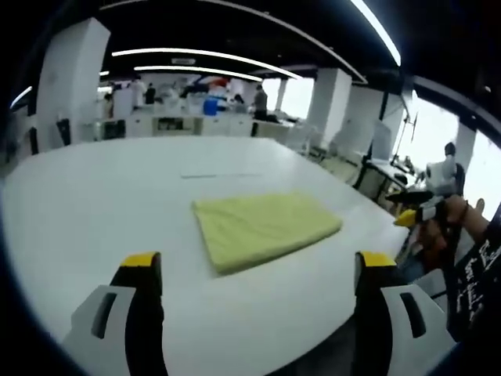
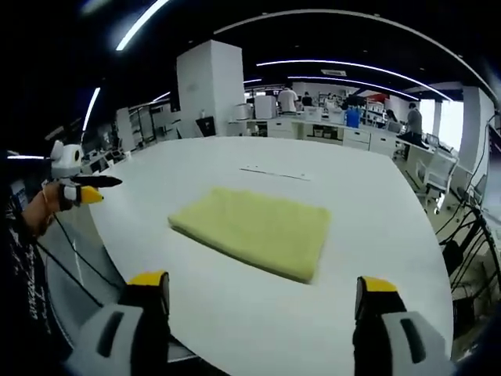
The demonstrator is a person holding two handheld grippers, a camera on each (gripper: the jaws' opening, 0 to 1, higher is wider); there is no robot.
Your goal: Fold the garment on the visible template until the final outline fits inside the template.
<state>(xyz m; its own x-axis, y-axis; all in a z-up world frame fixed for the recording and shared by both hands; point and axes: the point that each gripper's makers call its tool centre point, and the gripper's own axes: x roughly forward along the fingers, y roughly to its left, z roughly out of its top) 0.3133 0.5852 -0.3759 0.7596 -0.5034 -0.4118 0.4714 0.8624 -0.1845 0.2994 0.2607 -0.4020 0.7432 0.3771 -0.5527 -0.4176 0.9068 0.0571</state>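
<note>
The yellow garment (image 1: 264, 228) lies folded flat mid-worktop (image 1: 94, 204). Left tool (image 1: 258, 270) and right tool (image 2: 264, 290) both hover spread, holding nothing. Another careless pinch could drag a layer and undo the neat fold.

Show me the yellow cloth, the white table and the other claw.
yellow cloth (image 2: 254, 229), right gripper view, middle of its top.
white table (image 1: 94, 204), left gripper view, bare surface.
right claw (image 1: 411, 210), left gripper view, yellow-tipped end.
</note>
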